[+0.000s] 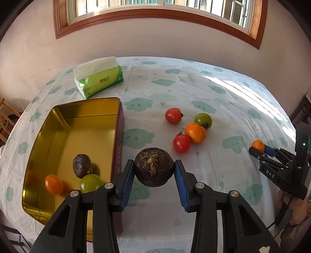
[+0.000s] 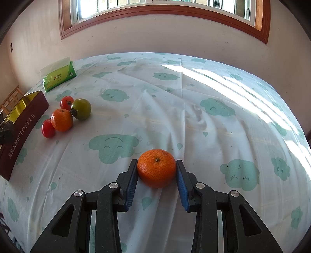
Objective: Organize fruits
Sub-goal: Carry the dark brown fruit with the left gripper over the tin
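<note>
Left wrist view: our left gripper (image 1: 154, 171) clamps a dark, rough, firm ball of a fruit (image 1: 154, 167) across its middle, lifted beside the gold tin (image 1: 58, 124). Our right gripper (image 2: 157, 169) pinches a soft-skinned orange (image 2: 156, 167), likely bruisable, resting on the wrinkled cloud-print tablecloth (image 2: 194, 109) beneath a window (image 2: 155, 5).

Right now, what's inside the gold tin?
Inside the gold tin: a dark brown fruit, an orange fruit and a green tomato. The left gripper hides the tin's near corner.
</note>
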